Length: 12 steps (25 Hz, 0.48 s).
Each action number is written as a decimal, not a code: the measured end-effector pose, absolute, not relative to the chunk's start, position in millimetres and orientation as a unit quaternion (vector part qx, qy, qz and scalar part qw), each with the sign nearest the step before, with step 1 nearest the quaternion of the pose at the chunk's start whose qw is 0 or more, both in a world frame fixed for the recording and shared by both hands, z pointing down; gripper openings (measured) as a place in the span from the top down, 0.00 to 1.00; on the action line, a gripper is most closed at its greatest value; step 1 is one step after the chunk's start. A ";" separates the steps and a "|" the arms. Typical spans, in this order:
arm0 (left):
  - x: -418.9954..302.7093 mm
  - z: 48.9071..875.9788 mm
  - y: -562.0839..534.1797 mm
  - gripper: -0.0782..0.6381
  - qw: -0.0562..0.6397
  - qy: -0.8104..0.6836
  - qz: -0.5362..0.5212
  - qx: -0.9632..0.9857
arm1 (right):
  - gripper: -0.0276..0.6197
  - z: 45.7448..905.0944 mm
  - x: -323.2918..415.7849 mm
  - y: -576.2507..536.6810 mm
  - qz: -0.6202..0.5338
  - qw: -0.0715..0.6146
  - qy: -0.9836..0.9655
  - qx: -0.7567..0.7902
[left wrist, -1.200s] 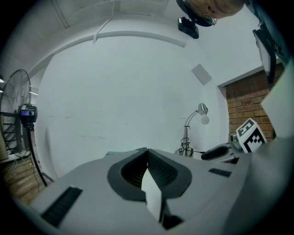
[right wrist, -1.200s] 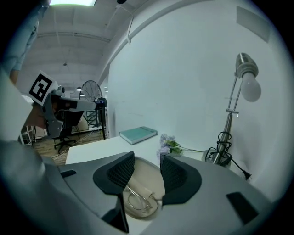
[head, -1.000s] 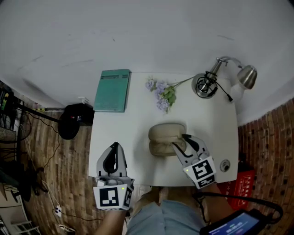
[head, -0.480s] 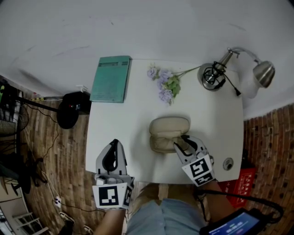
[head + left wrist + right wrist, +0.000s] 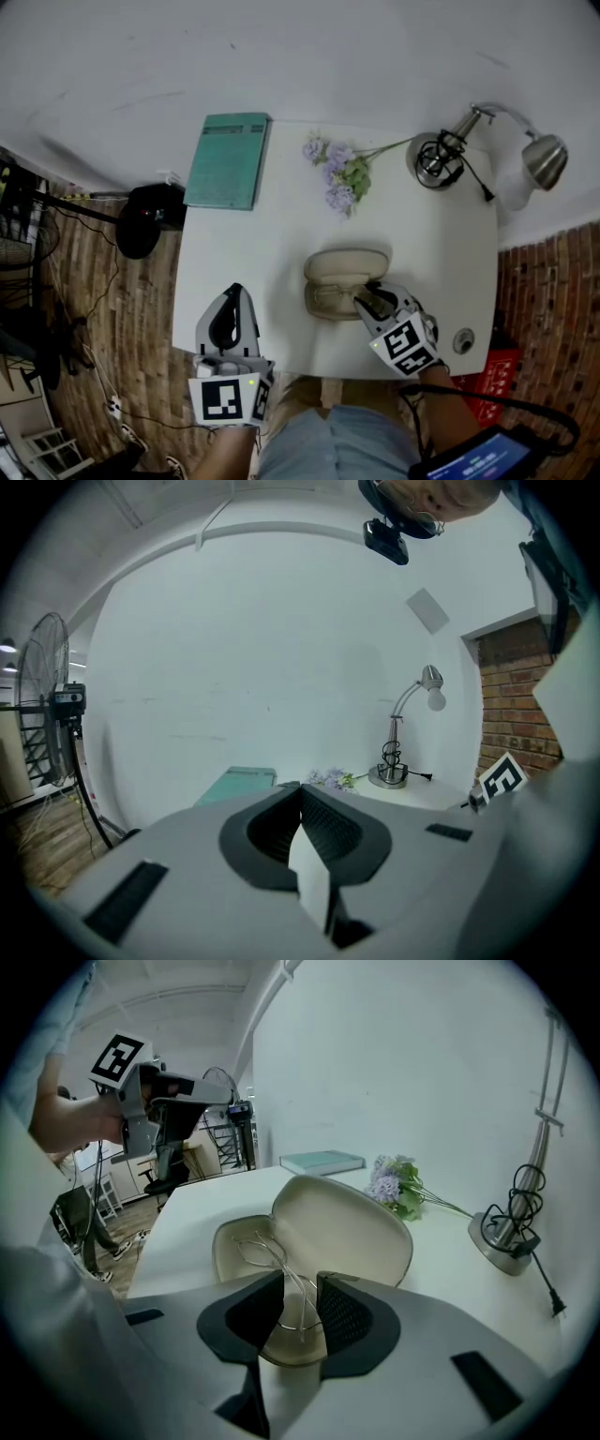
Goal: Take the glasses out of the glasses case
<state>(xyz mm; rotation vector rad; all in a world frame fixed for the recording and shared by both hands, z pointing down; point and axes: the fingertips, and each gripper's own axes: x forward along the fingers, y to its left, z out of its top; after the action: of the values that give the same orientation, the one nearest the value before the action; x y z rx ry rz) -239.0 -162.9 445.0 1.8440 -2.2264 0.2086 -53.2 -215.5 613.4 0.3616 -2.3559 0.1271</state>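
Observation:
An open beige glasses case (image 5: 343, 278) lies on the white table (image 5: 253, 253), its lid (image 5: 345, 1220) standing up at the far side. Thin wire-rimmed glasses (image 5: 267, 1255) rest in the tray. My right gripper (image 5: 367, 299) points down into the case's right end. Its jaws are closing with part of the wire frame between them (image 5: 300, 1290), and a gap still shows beside each pad. My left gripper (image 5: 234, 292) hangs over the table's near left edge, away from the case. Its jaws (image 5: 300, 787) meet at the tips with nothing held.
A teal book (image 5: 228, 161) lies at the far left corner. A sprig of purple flowers (image 5: 339, 176) lies behind the case. A desk lamp (image 5: 439, 161) with a black cable stands at the far right. A small round knob (image 5: 462, 340) sits near the right front corner.
My right gripper has sunk into the case and its jaws have narrowed around the glasses frame. The left gripper has stayed put.

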 end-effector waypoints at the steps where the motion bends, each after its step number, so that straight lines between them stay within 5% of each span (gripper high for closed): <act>1: -239.0 444.9 -163.1 0.88 0.121 -0.763 0.071 0.631 | 0.77 616.2 -52.7 -214.5 0.050 0.374 -0.916 0.136; 12: -240.3 444.9 -162.2 0.88 0.122 -0.770 0.068 0.622 | 0.81 630.4 -51.4 -211.7 0.056 0.408 -0.906 0.101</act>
<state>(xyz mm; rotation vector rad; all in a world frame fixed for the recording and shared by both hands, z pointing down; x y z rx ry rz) -240.3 -162.2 444.9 1.8162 -2.2473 0.1992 -51.4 -211.7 630.4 0.2544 -2.2831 0.1420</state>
